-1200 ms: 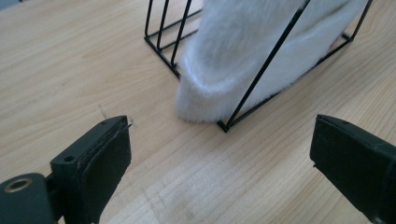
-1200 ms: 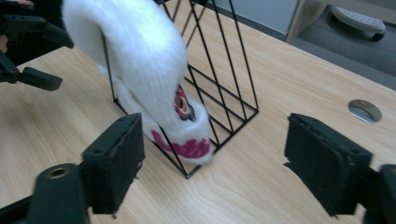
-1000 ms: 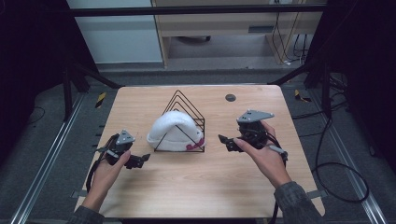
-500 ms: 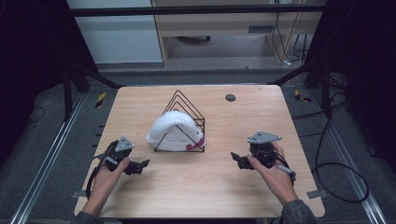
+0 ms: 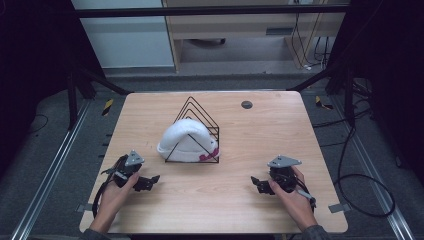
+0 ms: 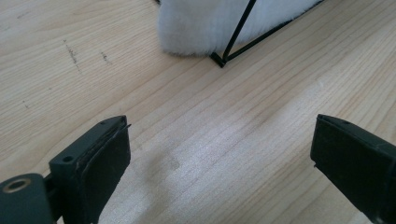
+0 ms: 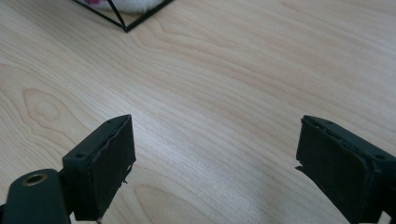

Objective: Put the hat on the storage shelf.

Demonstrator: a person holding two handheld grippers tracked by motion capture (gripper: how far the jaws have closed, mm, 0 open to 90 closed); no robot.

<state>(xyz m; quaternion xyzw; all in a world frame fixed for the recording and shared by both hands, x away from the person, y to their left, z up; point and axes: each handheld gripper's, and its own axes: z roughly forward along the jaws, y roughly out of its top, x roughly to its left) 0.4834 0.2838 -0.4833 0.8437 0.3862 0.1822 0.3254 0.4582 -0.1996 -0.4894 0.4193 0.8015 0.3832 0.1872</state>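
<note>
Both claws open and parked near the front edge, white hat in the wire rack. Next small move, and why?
Probably bring the left claw forward toward the white fluffy knit hat sitting in the black triangular wire rack. Both it and the right claw are open, empty and low over the light wooden table. The left gripper view shows the hat's brim just ahead, at the rack's corner.

My black gripper, white fluffy hat with pink marking, black wire rack, pale wood-grain table
</note>
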